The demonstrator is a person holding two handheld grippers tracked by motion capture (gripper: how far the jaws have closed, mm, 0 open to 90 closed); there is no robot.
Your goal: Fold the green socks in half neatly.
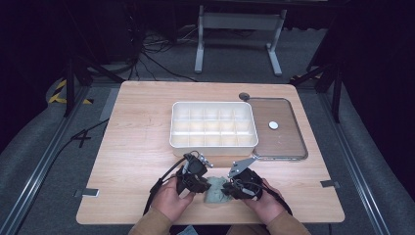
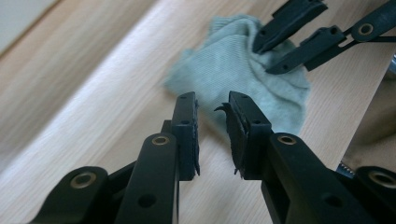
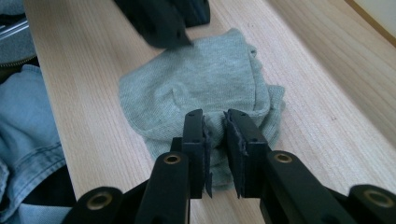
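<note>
The left gripper [image 2: 212, 133] has its fingers [image 2: 186, 135] slightly spread, a narrow gap between the pads and nothing in it; the cloth [image 2: 243, 74] lies just ahead of their tips on the worktop [image 2: 93, 107]. The right gripper [image 3: 215, 149] also has its fingers [image 3: 243, 149] parted by a narrow gap, hanging over the near edge of the crumpled grey-green cloth; whether the pads touch the fabric I cannot tell. The two grippers face each other across it, tips close.

Beyond the fingers, farther up the worktop, stands a white compartment box [image 1: 214, 125], its cells looking empty, and beside it a clear lid [image 1: 281, 134] lying flat with a small white disc [image 1: 273, 125] on it.

Risks, as a judgement: the fingers could pinch only a loose fold, so the cloth slips free or drags; closing from both sides, the tips could knock together.

Count: one cloth, one box, one lid, one disc, two grippers.
</note>
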